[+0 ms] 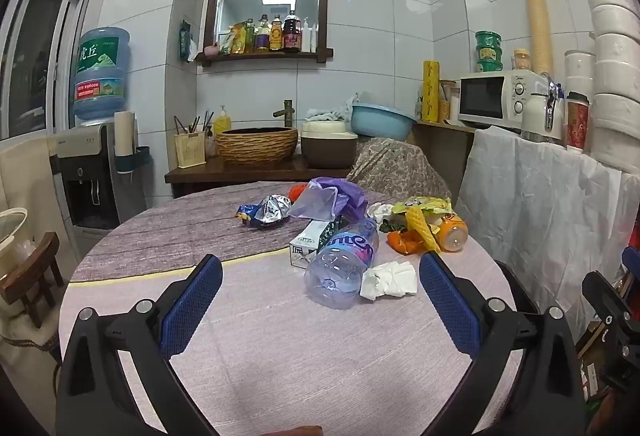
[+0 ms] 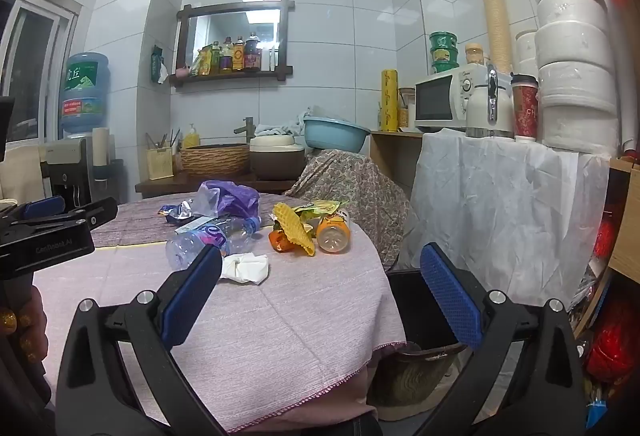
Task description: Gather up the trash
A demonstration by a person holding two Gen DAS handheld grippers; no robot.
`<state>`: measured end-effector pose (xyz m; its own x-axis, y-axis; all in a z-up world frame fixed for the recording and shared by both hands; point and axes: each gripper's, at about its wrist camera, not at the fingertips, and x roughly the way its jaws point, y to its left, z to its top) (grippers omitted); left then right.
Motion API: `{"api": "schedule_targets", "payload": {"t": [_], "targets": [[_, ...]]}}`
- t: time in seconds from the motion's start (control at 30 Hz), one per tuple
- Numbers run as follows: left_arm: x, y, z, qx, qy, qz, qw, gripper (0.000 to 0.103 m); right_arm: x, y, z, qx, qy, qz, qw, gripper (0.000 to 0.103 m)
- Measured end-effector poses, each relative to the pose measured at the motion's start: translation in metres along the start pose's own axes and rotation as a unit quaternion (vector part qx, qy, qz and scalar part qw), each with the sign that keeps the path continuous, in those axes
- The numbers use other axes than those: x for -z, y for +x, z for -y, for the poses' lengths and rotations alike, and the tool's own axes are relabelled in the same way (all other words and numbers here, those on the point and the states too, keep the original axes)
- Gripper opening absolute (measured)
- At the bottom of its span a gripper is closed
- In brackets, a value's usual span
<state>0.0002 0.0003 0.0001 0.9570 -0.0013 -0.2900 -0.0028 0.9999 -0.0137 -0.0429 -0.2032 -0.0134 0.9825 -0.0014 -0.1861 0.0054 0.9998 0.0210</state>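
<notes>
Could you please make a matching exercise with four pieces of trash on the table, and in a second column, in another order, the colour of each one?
Things:
1. crumpled tissue
2. plastic bag
3. small juice bottle
4. snack wrapper

Colours:
A. orange
B. silver foil with blue
C. white
D. purple

Right pairs: 1-C, 2-D, 3-A, 4-B.
</notes>
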Motion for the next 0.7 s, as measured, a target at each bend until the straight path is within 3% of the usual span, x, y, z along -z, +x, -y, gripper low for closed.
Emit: {"api": "schedule_targets", "payload": {"t": [0.7], "targets": [[0.0035,0.0035,0.0036,0.001,0.003,-0.003,1.0000,0.098,0.0003,0.0003,0.0002,-0.001,-0.001,-0.001,1.000,0.098]]}}
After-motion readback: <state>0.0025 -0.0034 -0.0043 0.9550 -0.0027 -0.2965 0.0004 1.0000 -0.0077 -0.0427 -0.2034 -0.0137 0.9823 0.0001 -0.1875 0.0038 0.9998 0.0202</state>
